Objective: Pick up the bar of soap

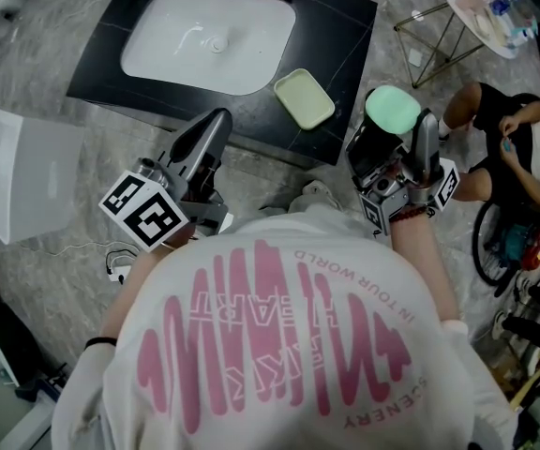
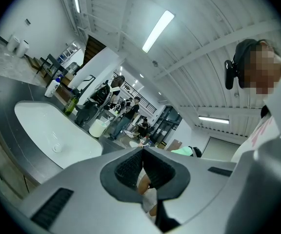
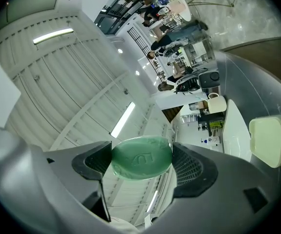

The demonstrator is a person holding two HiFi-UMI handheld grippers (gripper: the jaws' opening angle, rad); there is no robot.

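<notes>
Yr soap bar (image 3: 141,158) looks smooth, waxy, semi-gloss. Yr right gripper (image 1: 398,127): matt grey plastic shells w/ ribbed black pads (image 3: 188,167). Basin (image 1: 204,45) glossy white, counter (image 1: 336,26) matt dark.

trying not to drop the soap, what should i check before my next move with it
1. Soap clamped in the right hand-held gripper: ok, jaws shut on its two sides.
2. Grip firmness: cannot tell; the soap sits near the jaw tips.
3. Soap off the soap dish: ok, the dish lies empty on the counter.
4. Left hand-held gripper free to help: ok, jaws together, nothing between them.
5. Room on the right: not ok, a seated person is close by.
</notes>
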